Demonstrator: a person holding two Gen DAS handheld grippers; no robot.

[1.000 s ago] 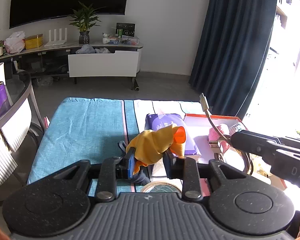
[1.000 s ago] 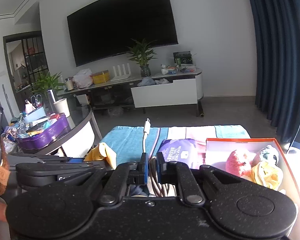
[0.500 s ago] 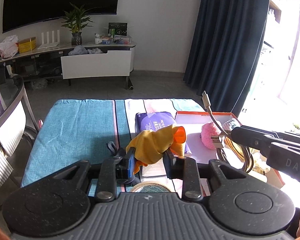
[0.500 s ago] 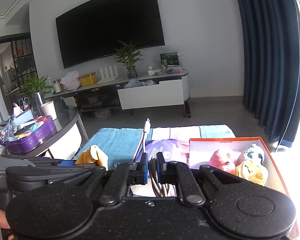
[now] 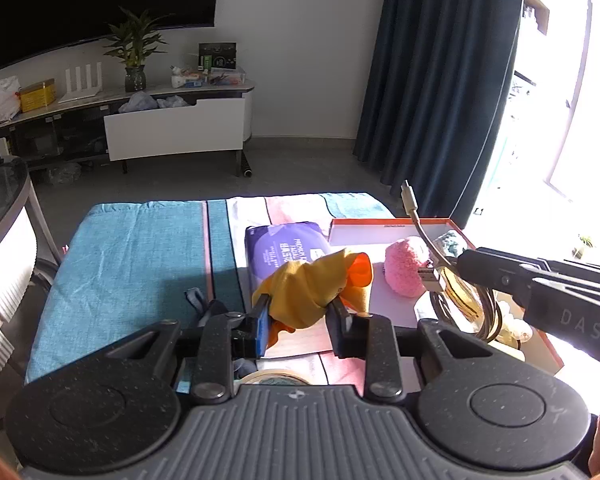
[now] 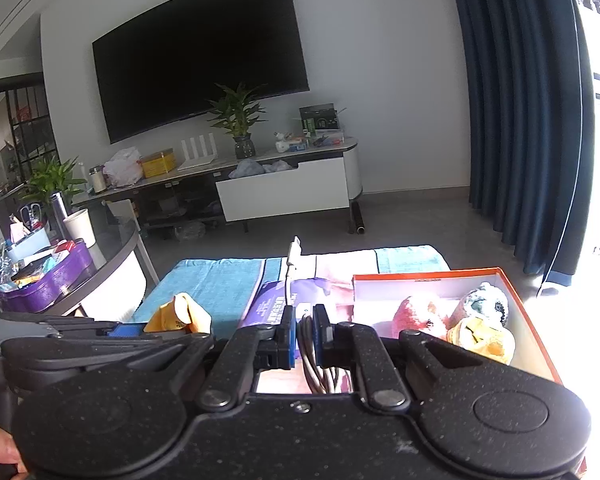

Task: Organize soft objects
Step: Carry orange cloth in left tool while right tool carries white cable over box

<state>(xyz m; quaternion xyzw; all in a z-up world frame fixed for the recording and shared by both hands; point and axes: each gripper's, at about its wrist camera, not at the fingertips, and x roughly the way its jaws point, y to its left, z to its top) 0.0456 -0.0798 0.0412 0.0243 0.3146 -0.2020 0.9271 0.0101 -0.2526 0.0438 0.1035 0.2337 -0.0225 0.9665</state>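
The teal cloth (image 5: 132,264) on the left half of the table is left bare, and room to pass is offered there. To the right the way is blocked by the purple pack (image 5: 284,248) and the orange-rimmed box (image 5: 388,222), whose right part is filled with plush toys (image 6: 460,316). Just beside the left gripper (image 5: 298,312), the space is taken by the right gripper (image 5: 464,264) with its looped cable (image 5: 480,312).

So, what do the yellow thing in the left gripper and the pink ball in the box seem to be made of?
The yellow thing looks like soft matte woven cloth: it creases and bunches between the left gripper fingers. The pink ball in the orange box looks like fuzzy yarn or plush, given its nubbly, non-shiny surface; which one is unclear.
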